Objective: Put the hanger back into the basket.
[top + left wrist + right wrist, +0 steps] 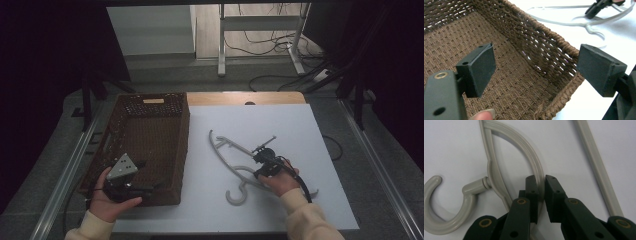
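Right gripper view: right gripper (541, 195) clamped on a curved arm of the grey hanger (524, 147), which lies on the white desk (300, 130) right of the wicker basket (150, 120). Left gripper (536, 72) jaws wide apart, holding nothing, straddling the basket's near corner.

Premises: a laboratory-type recording room. Evidence: white-topped work table (280, 125) beyond the right gripper (264, 161), metal desk frame (260, 37) further past it, loose floor cables (265, 45), dark curtained surrounds (40, 75).
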Demonstrator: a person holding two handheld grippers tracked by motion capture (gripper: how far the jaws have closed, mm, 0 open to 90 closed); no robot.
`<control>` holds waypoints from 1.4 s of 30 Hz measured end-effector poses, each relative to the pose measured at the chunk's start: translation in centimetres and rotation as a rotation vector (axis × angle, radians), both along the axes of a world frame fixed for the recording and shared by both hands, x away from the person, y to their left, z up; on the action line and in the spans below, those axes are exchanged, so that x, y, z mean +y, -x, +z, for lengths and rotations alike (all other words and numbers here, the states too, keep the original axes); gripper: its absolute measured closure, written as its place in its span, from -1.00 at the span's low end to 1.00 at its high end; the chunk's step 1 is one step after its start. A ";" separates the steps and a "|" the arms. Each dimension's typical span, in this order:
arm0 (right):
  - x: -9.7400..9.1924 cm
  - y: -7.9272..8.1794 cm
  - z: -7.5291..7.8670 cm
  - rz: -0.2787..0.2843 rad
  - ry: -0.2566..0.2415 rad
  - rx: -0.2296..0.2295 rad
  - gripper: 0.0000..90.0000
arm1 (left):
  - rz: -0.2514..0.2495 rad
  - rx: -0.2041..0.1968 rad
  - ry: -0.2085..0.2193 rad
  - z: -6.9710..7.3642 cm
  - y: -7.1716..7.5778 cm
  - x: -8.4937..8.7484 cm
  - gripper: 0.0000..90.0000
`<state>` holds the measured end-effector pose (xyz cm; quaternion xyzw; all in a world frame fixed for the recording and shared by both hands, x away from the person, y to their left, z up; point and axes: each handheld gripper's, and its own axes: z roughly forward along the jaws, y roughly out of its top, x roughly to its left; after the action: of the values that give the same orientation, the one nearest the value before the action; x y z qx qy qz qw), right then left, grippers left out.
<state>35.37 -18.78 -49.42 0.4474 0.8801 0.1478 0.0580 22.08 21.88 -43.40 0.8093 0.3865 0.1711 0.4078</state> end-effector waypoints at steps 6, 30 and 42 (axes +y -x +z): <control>-2.8 2.2 0.2 -0.005 -0.004 0.006 0.79 | 0.001 0.001 0.003 -0.1 -0.1 0.1 -0.64; -1.0 2.3 1.1 0.128 -0.105 -0.048 0.02 | -0.001 -0.002 -0.007 -0.1 0.1 0.0 -0.64; 2.0 2.1 -0.2 0.189 -0.059 -0.020 0.22 | -0.005 0.001 -0.012 -0.3 0.1 0.0 -0.64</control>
<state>33.25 -16.78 -49.64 0.3622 0.9132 0.1827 0.0394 22.01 21.89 -43.67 0.8127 0.3837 0.1722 0.4033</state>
